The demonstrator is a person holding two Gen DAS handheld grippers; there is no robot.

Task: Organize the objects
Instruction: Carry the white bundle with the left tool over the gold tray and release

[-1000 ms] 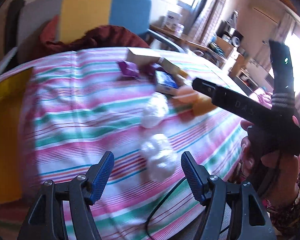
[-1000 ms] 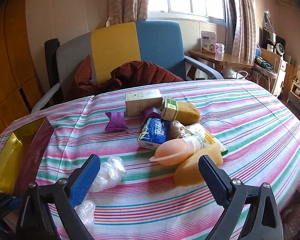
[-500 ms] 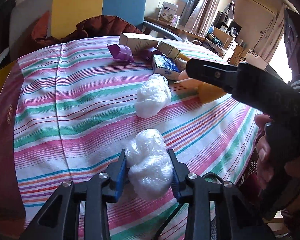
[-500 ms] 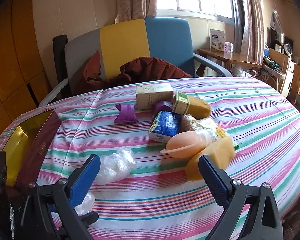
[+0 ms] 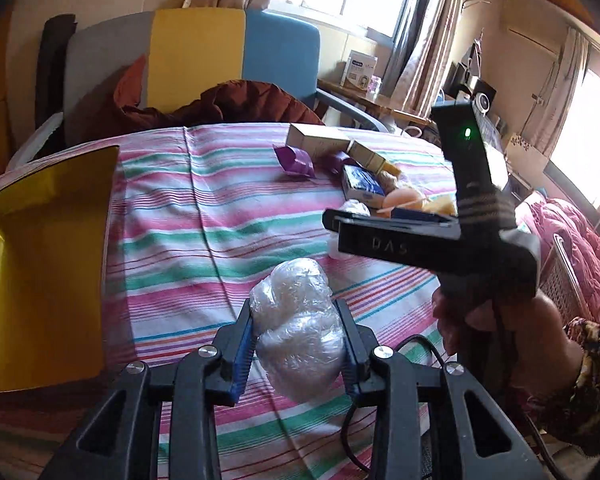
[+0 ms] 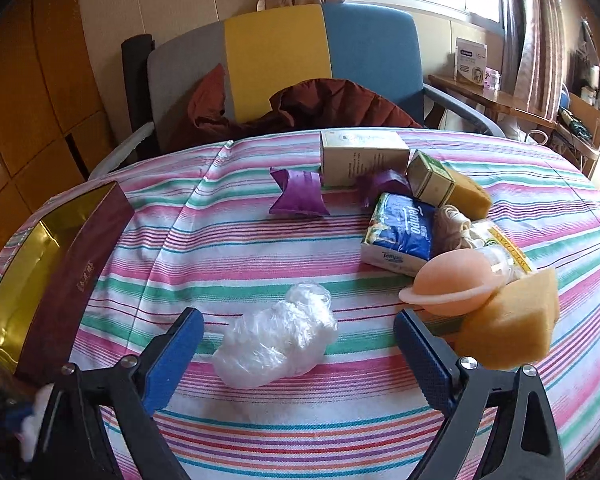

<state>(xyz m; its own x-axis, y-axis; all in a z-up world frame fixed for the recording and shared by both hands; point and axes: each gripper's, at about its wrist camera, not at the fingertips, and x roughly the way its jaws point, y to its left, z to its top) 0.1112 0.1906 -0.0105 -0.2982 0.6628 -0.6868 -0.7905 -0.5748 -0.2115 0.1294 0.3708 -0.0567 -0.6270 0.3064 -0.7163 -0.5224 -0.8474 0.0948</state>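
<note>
A striped tablecloth (image 6: 228, 240) covers the table, with a gold-lined box (image 6: 28, 280) at nine o'clock and a yellow-and-blue chair (image 6: 284, 48) at twelve (window behind). The left gripper (image 5: 296, 340) pinches one crumpled plastic bag (image 5: 300, 336), its long axis pointing to twelve. The right gripper (image 6: 300, 344), jaws wide but closing, straddles a second plastic bag (image 6: 276, 344) lying on the cloth, its long axis running from seven to one o'clock, untouched.

Tricolour armchair (image 6: 284, 56) — rust-red jacket (image 6: 320, 110)
</note>
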